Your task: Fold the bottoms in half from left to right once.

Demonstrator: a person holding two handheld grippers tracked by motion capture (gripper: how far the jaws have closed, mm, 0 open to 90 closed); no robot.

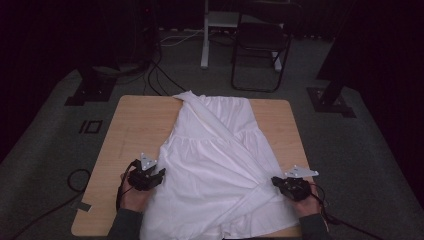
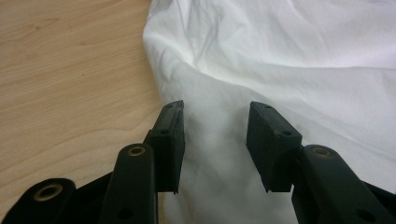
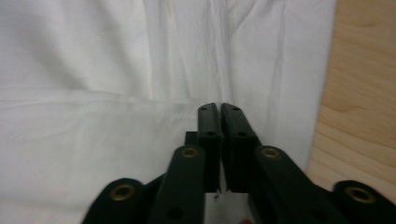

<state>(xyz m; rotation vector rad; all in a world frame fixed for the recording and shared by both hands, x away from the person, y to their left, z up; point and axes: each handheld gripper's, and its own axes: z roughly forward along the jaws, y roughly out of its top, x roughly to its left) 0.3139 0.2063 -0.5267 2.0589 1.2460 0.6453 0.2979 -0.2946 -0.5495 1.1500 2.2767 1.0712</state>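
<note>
**Two Claws at the Edges of a White Dress**

Our left claw point(image 2: 215, 126) had its two black jaws apart. White cloth lay between them, but the pads were not pressing on it, so it held nothing. In the high view this claw point(image 1: 159, 172) sat at the left edge of the white dress point(image 1: 215, 165), near the front of the table. Our left hand point(image 1: 132, 195) was behind it, with a dark sleeve coming in from the bottom.

Our right claw point(image 3: 219, 122) had its jaws squeezed together, with just a thin line between them. It lay over the white cloth point(image 3: 93, 116), near the cloth's right edge. We could not tell if a bit of cloth was pinched in there. In the high view the right claw point(image 1: 276, 182) was at the right side of the dress, by a folded strip of cloth that ran toward the front.

The dress was spread flat in the middle of the wooden table point(image 1: 135, 130). Its narrow top pointed to the far edge, and its wide bottom reached the near edge by us. Bare wood showed on both sides of it.

Past the table, on the grey floor, stood a dark folding chair point(image 1: 260, 45). Black cables point(image 1: 155, 75) lay on the floor near it.
</note>
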